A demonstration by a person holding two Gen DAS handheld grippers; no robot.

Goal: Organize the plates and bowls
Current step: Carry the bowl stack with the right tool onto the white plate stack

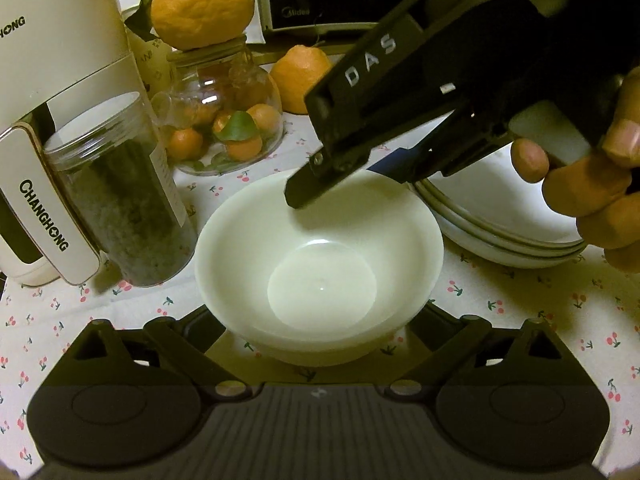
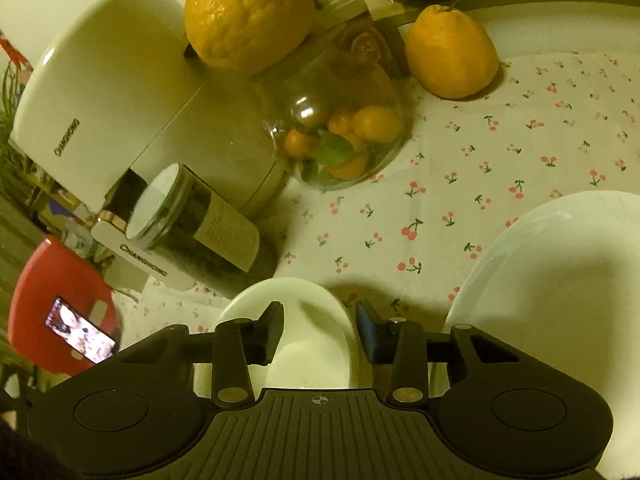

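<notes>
1. The left gripper (image 1: 318, 320) has its fingers spread wide, one on each side of the pale green bowl (image 1: 320, 264). The bowl sits between them near its base, and I cannot tell whether the pads touch its wall.
2. The bowl stands upright on the cherry-print tablecloth (image 1: 520, 304), just beside a stack of white plates (image 1: 500, 232) on its right in the left wrist view.
3. The right gripper (image 2: 320, 332) has its fingers partly drawn in, astride the bowl's rim (image 2: 344, 320): one finger (image 2: 270, 336) is inside the bowl, the other (image 2: 372, 336) outside its wall. A gap still shows on either side of the rim, so the pads do not press on it.
4. In the left wrist view the right gripper's dark body comes in from the upper right, held by a hand (image 1: 592, 184), with one fingertip over the bowl's far rim.
5. Behind the bowl stand a clear jar of dark tea leaves (image 1: 120, 200), a white Changhong kettle (image 1: 60, 80), and a glass jar of kumquats (image 1: 228, 120) with a large orange (image 1: 202, 4) on its lid.
6. A second orange (image 2: 450, 54) lies on the cloth, well apart from the plates.
</notes>
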